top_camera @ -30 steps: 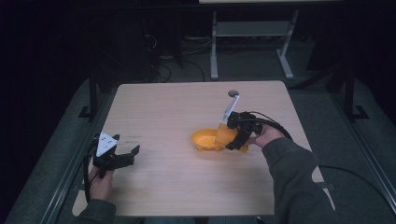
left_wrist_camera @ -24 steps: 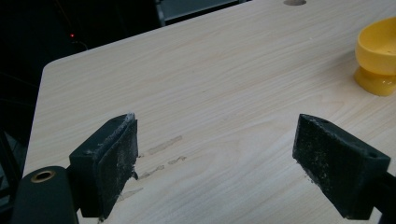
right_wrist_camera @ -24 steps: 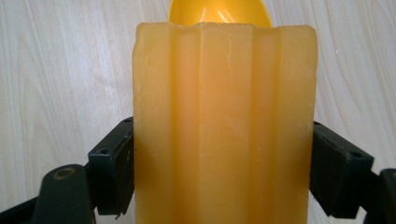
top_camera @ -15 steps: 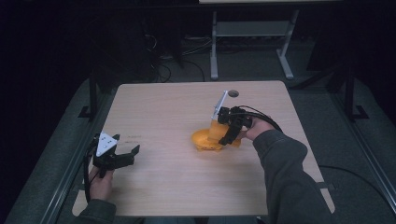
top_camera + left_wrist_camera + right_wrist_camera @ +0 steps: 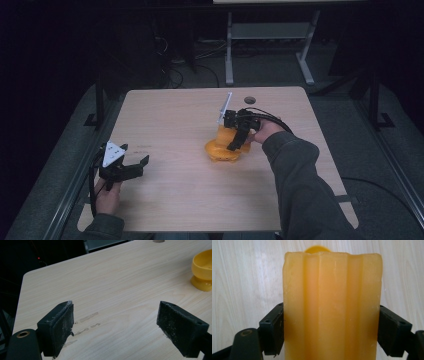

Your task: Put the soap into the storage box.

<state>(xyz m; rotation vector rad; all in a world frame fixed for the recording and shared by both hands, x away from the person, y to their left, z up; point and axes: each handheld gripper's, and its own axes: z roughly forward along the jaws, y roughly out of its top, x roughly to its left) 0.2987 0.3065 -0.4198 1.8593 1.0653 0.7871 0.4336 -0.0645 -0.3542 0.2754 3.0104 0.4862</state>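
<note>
Overhead, the right claw (image 5: 235,142) was clenched on a ribbed orange block (image 5: 332,305), held just above a yellow bowl (image 5: 220,150) right of the desk's (image 5: 175,115) middle. Well apart, the left claw (image 5: 131,166) rested released near the desk's left edge.

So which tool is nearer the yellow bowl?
Right. The right tool hangs directly over the yellow bowl, clamping an orange block; the left tool sits open, far across the table.
</note>
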